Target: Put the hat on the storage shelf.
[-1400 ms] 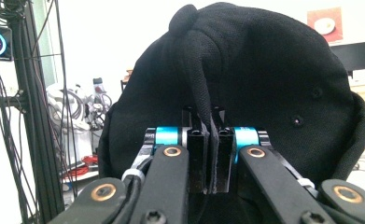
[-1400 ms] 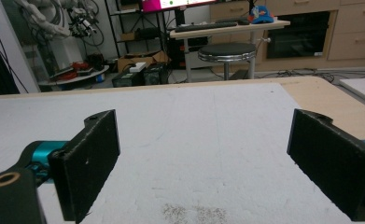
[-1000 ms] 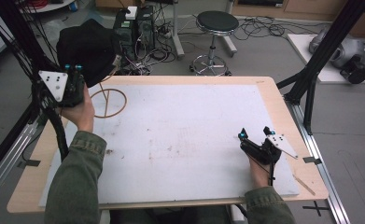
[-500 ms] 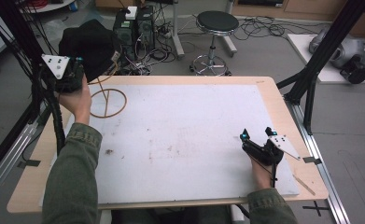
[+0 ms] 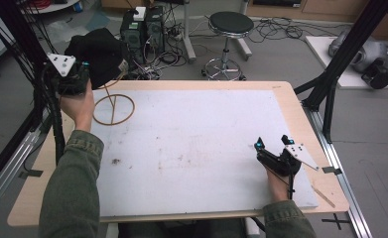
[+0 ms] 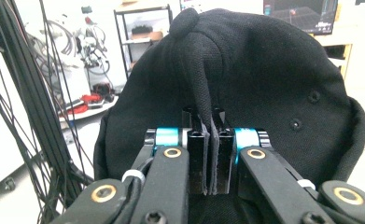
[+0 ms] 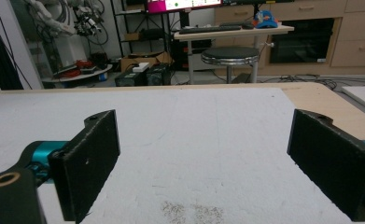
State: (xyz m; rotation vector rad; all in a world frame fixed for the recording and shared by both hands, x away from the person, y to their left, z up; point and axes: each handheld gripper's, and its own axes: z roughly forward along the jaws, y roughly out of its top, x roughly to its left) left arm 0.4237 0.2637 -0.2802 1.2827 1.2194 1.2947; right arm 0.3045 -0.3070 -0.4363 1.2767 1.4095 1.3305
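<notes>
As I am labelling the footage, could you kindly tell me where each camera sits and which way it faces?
High view: above the person's side, looking forward and down on the table; both forearms, left gripper, right gripper.
Left gripper view: along shut jaws pinching a black cap.
Right gripper view: level across the white mat, jaws open, towards a stool.
Shared: cap, stool, mat with the high view.

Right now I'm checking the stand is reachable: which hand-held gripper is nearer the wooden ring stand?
Left. The left hand-held gripper, shut on the black cap, is beside the wooden ring stand; the right hand-held gripper rests open across the table.
</notes>
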